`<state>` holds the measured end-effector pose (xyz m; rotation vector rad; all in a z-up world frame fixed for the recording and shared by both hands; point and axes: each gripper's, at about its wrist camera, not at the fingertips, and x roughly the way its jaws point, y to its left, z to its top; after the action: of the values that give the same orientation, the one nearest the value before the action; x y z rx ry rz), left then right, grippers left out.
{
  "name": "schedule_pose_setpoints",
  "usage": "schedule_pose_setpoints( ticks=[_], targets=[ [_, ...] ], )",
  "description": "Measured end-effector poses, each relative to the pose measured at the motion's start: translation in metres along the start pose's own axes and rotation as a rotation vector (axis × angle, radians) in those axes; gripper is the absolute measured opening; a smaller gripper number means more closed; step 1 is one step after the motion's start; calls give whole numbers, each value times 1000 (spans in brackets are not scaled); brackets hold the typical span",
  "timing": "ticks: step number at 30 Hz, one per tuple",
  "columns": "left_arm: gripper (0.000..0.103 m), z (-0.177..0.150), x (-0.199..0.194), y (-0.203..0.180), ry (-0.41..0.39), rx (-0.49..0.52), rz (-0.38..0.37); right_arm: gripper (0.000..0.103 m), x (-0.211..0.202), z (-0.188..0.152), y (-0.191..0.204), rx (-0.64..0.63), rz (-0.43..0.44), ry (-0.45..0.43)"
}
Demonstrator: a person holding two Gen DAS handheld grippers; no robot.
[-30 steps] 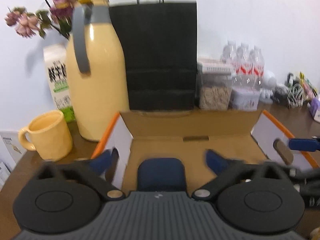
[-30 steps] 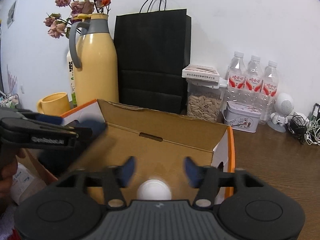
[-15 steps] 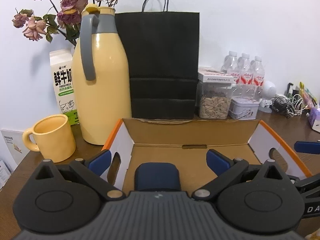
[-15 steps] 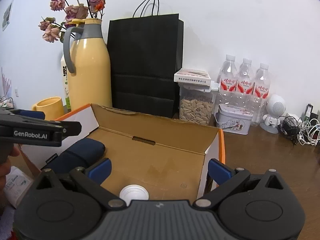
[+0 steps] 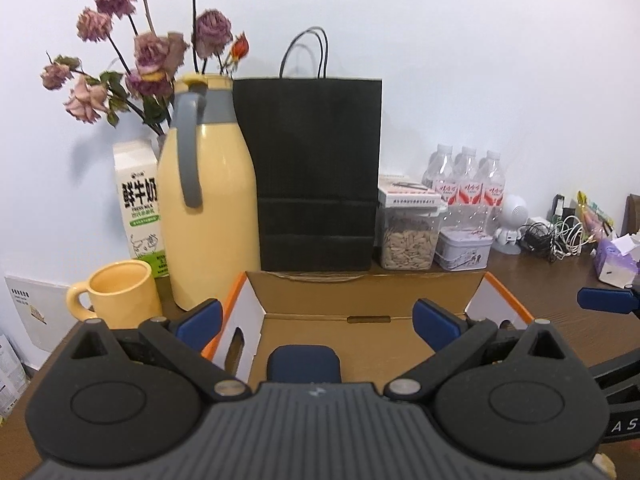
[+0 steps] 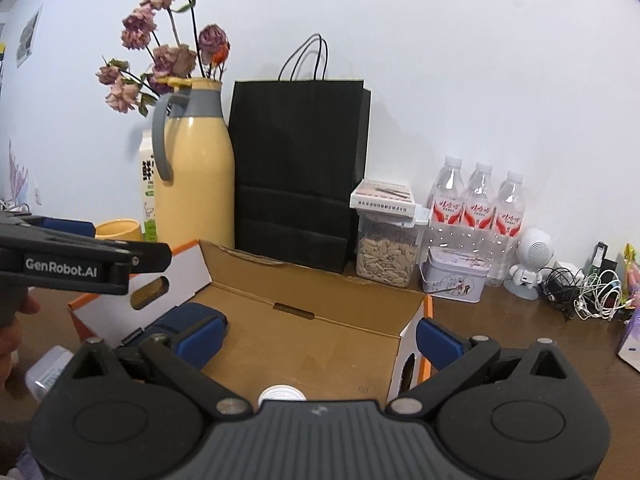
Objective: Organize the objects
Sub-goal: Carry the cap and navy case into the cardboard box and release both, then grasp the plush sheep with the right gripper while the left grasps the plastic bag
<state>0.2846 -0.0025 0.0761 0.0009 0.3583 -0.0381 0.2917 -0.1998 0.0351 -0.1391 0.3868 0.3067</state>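
Note:
An open cardboard box (image 5: 360, 296) with orange edges stands on the brown table. A dark blue case (image 5: 304, 364) lies on its floor, just below my left gripper (image 5: 316, 320), which is open and holds nothing. In the right wrist view the same box (image 6: 312, 288) holds the dark blue case (image 6: 188, 314) at its left side and a white round object (image 6: 282, 393) near the front, mostly hidden by the gripper body. My right gripper (image 6: 320, 336) hangs above it, jaws wide open and empty. The left gripper (image 6: 80, 264) shows at the left edge.
Behind the box stand a yellow jug (image 5: 208, 216), a yellow mug (image 5: 120, 292), a milk carton (image 5: 138, 208), a black paper bag (image 5: 316, 176), a seed jar (image 5: 408, 236), a tin (image 5: 462, 254) and water bottles (image 5: 464, 184). Cables (image 6: 588, 292) lie at the right.
The right jaws opened wide off the white round object, which stays in the box. Both grippers rose and drew back from the box; the left stayed open.

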Motion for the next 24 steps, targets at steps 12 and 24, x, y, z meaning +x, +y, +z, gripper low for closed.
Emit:
schedule_pose_setpoints(
  ticks=[12, 24],
  targets=[
    [103, -9, -64, 14, -17, -17, 18, 103, -62, -8, 15, -2, -7, -34],
    [103, -37, -111, 42, 22, -48, 67, 103, -108, -38, 31, 7, 2, -14]
  ],
)
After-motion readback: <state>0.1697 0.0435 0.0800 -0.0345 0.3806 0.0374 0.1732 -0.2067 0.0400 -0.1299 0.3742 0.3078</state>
